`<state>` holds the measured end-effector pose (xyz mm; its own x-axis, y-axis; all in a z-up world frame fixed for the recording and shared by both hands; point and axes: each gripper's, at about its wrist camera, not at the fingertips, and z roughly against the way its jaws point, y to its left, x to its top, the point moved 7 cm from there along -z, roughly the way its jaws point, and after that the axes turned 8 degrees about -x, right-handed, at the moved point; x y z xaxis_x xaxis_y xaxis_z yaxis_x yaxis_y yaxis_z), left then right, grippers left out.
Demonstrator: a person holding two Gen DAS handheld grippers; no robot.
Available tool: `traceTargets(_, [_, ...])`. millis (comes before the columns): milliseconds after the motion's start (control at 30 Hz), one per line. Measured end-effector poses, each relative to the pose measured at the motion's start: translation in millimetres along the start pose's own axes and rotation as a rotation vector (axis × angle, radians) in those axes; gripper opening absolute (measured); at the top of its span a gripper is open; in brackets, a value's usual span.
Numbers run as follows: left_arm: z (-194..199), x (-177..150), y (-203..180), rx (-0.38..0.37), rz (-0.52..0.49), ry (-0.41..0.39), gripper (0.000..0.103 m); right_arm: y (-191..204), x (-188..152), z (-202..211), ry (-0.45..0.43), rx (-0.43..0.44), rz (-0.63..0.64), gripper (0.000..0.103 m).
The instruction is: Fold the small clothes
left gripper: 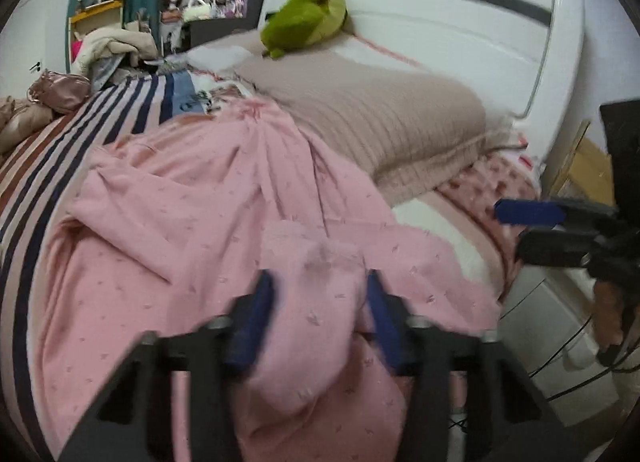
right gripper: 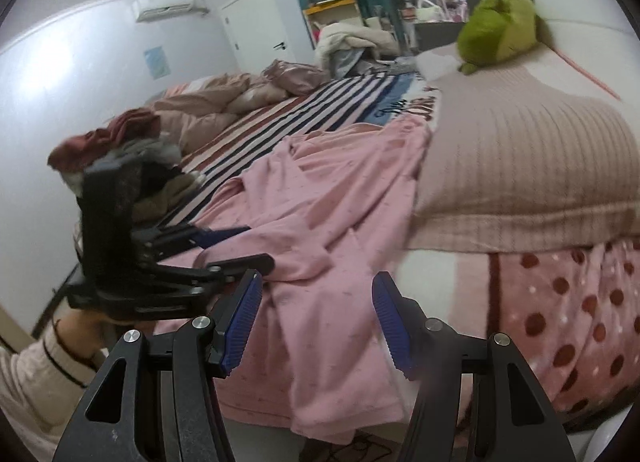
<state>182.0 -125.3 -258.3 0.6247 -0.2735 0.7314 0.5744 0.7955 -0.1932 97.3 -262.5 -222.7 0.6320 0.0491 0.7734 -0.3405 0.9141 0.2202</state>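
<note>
The pink garment (left gripper: 224,214) lies rumpled across the bed (right gripper: 440,266), spreading ahead of both grippers and hanging over the near edge. A raised fold of it sits between the parted fingers of the left gripper (left gripper: 320,314), though I cannot tell whether they press it. The right gripper (right gripper: 316,322) hovers wide open above the garment's near hem, holding nothing. Beyond the garment lie a beige ribbed pillow (left gripper: 372,118) and a green plush toy (left gripper: 308,18); to the left runs a striped sheet (right gripper: 272,130).

Bedroom: bed (left gripper: 48,166), pillow (left gripper: 372,114), headboard (left gripper: 460,22).
</note>
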Motion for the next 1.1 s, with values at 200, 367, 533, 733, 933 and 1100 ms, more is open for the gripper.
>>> traceTargets(200, [36, -2, 11, -0.048, 0.084, -0.094, 0.004, -13, -9, -3, 0.02, 0.019, -0.038, 0.053])
traceTargets(367, [100, -21, 36, -0.053, 0.161, -0.193, 0.004, -11, -12, -7, 0.032, 0.032, -0.057, 0.053])
traceTargets(533, [142, -78, 66, -0.027, 0.233, -0.171, 0.004, -7, -14, -7, 0.049, 0.011, -0.068, 0.053])
traceTargets(733, [150, -147, 75, -0.131, 0.326, -0.067, 0.03, 4, -22, -7, 0.095, -0.044, -0.068, 0.053])
traceTargets(933, [183, -126, 84, -0.225, 0.348, -0.199, 0.063, 24, -17, -7, 0.106, -0.043, -0.043, 0.053])
traceTargets(1100, [187, -78, 90, -0.19, 0.278, -0.26, 0.064, 33, -7, -14, 0.094, -0.029, -0.013, 0.053])
